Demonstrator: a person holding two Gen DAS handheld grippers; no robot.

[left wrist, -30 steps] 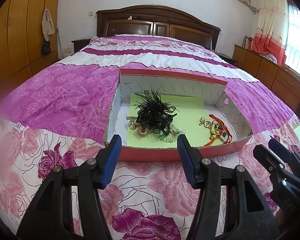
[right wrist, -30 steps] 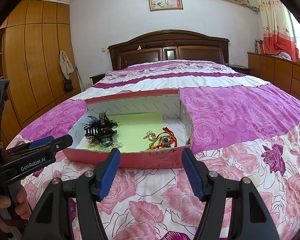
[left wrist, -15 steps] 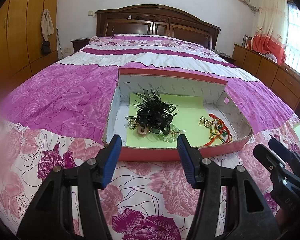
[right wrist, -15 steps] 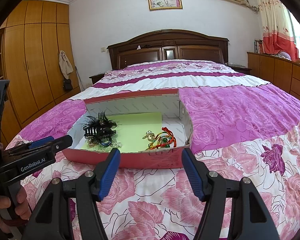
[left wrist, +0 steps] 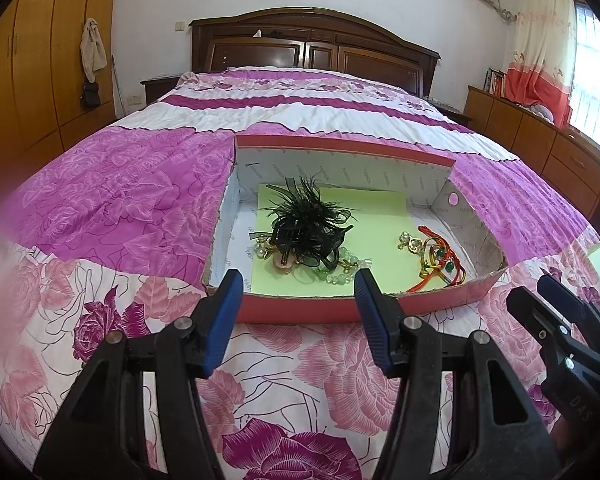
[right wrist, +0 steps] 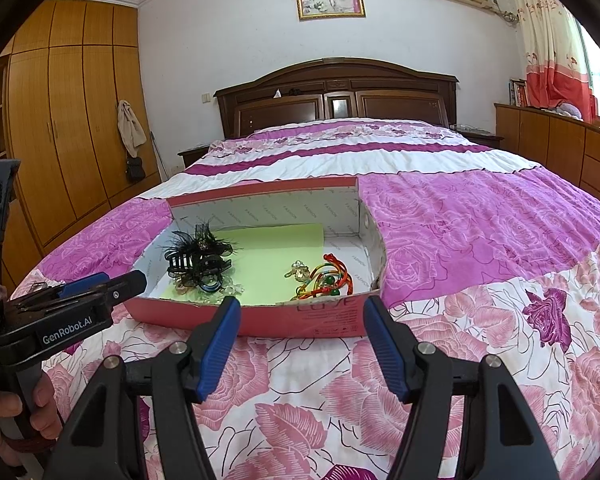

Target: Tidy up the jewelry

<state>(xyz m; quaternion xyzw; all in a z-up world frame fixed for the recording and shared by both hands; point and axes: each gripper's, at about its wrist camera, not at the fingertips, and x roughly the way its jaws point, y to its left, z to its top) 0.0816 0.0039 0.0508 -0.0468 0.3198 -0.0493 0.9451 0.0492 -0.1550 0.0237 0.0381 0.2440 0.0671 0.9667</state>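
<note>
Partly hidden under the feather clip [left wrist: 312,216], beads blur together; left tool [left wrist: 298,286] and right tool [right wrist: 300,312] gape, empty.

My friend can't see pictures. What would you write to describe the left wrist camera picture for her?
An open red box on a pink flowered bedspread holds a black feathered hair clip and colourful corded bracelets. The open, empty left gripper hovers just before it.

bright daylight frm window [left wrist: 596,92] | fisheye warp, dark corners | left edge blurred

Matt cardboard box [left wrist: 320,312] on soft quilted cloth bedspread [left wrist: 112,200]; glossy dark wood headboard [right wrist: 340,96]
</note>
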